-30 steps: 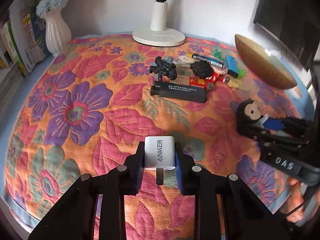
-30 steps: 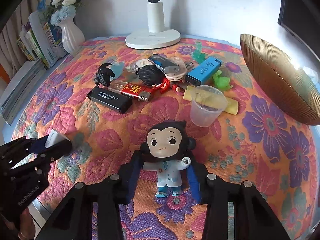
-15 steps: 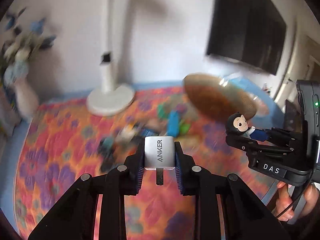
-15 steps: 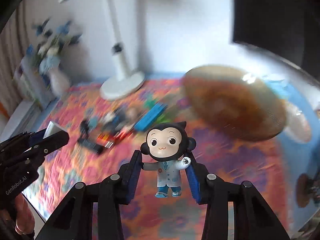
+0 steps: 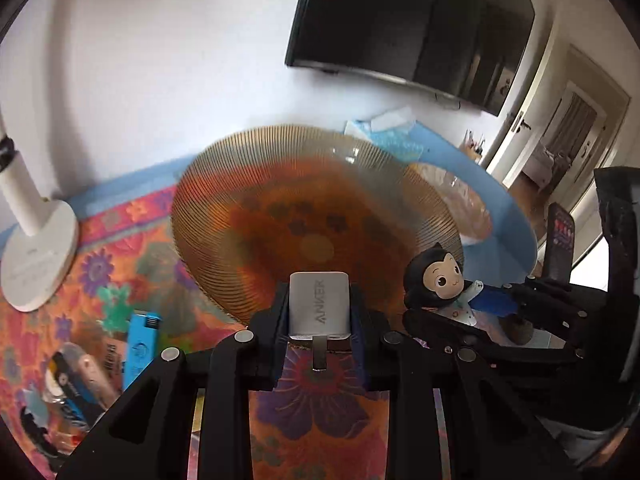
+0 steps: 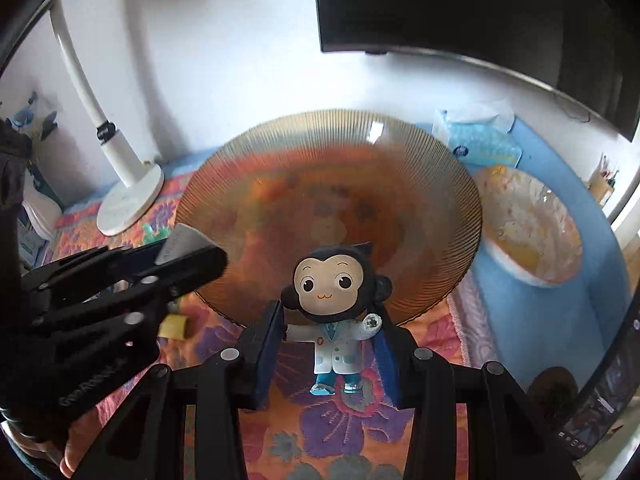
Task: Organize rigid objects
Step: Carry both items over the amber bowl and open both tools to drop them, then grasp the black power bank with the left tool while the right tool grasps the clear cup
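Observation:
My left gripper point(image 5: 319, 312) is shut on a white Anker charger point(image 5: 319, 305), held in the air at the near rim of a large ribbed amber glass bowl point(image 5: 256, 184). My right gripper point(image 6: 330, 340) is shut on a monkey figurine in a white coat point(image 6: 336, 300), also lifted before the same bowl point(image 6: 280, 152). The two grippers hang side by side: the figurine point(image 5: 438, 284) shows at the right of the left wrist view, and the charger point(image 6: 182, 240) in the left gripper's fingers point(image 6: 192, 268) at the left of the right wrist view. The bowl looks empty.
A flowered cloth point(image 6: 340, 420) covers the table. A white lamp base point(image 5: 36, 248) stands at the back left. A blue lighter point(image 5: 140, 344) and other small items lie at lower left. Right of the amber bowl sit a speckled bowl point(image 6: 528, 224) and a blue tissue pack point(image 6: 480, 136).
Both grippers have risen from the cloth and swung right toward the amber bowl, each still holding its object. The pile of small items has slid to the left edge of view.

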The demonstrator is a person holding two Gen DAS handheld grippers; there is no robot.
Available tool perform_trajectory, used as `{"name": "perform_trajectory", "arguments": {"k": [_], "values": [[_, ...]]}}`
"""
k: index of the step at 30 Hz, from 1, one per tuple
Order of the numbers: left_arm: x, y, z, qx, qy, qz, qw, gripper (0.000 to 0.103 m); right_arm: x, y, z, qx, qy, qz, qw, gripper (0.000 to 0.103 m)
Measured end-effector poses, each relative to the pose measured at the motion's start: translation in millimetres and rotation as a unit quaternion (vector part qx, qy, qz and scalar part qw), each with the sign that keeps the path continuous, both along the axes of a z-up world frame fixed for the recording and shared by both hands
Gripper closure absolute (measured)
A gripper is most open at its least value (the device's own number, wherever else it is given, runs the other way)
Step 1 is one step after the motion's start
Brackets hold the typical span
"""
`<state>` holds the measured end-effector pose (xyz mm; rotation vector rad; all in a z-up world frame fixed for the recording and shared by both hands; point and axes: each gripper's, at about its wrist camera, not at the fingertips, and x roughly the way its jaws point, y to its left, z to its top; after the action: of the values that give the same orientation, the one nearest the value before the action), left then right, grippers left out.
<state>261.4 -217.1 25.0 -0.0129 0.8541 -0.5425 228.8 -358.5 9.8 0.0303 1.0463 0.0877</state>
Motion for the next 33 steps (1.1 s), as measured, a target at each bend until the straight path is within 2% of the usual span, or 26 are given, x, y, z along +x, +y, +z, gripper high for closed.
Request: {"name": "perform_trajectory", "arguments": {"k": [3, 4, 5, 6, 9, 10, 11, 14, 16, 17, 20, 23, 25, 27, 29, 31, 33], "values": [[4, -3, -3, 0.007, -0.005, 0.001, 1.0, 0.078, 6, -4, -4, 0.001, 0.004, 0.0, 1.0, 0.061], [4, -2, 0, 0.009, -0.009, 0.002, 0.9999, 0.069, 7, -4, -2, 0.002, 0.002, 0.001, 1.0, 0.059], [4, 2, 3, 0.018, -0.013, 0.01, 0.9997, 0.054, 8, -6, 1, -0.004, -0.001, -0.001, 1.0, 0.056], [1, 8, 9, 0.024, -0.018, 0.02, 0.9994, 0.049, 7, -10, 4, -0.011, -0.011, -0.008, 1.0, 0.05], [-17, 44, 33, -0.008, -0.045, 0.044, 0.998, 0.043, -3, -23, 29, -0.009, -0.055, -0.031, 0.998, 0.05], [-26, 61, 43, -0.018, -0.058, 0.056, 0.9966, 0.037, -9, -27, 40, 0.002, -0.072, -0.035, 0.997, 0.05], [-36, 75, 50, -0.024, -0.072, 0.069, 0.9948, 0.032, -14, -26, 47, 0.01, -0.081, -0.033, 0.996, 0.049], [-76, 126, 73, -0.038, -0.121, 0.121, 0.9845, 0.027, -31, -5, 61, 0.034, -0.103, -0.001, 0.994, 0.049], [-98, 153, 78, -0.038, -0.135, 0.153, 0.9781, 0.024, -42, 26, 64, 0.04, -0.115, 0.039, 0.992, 0.045], [-108, 165, 78, -0.037, -0.139, 0.172, 0.9745, 0.019, -47, 40, 63, 0.043, -0.118, 0.056, 0.991, 0.043], [-133, 202, 57, -0.021, -0.142, 0.238, 0.9607, 0.013, -61, 91, 42, 0.053, -0.114, 0.107, 0.986, 0.042], [-141, 233, 8, 0.005, -0.1, 0.293, 0.951, 0.014, -65, 128, -5, 0.06, -0.098, 0.138, 0.984, 0.041], [-140, 247, -22, -0.008, -0.087, 0.294, 0.9518, 0.014, -64, 140, -35, 0.062, -0.088, 0.148, 0.983, 0.041], [-143, 257, -43, -0.013, -0.09, 0.292, 0.9521, 0.014, -60, 146, -54, 0.042, -0.078, 0.142, 0.986, 0.041], [-135, 259, -53, -0.01, -0.064, 0.294, 0.9535, 0.014, -61, 149, -55, 0.03, -0.081, 0.147, 0.985, 0.041], [-133, 260, -57, -0.014, -0.061, 0.286, 0.9562, 0.014, -62, 152, -57, 0.028, -0.083, 0.149, 0.985, 0.032], [-126, 259, -63, -0.001, -0.042, 0.287, 0.9571, 0.014, -59, 152, -60, 0.022, -0.072, 0.145, 0.987, 0.031]]}}
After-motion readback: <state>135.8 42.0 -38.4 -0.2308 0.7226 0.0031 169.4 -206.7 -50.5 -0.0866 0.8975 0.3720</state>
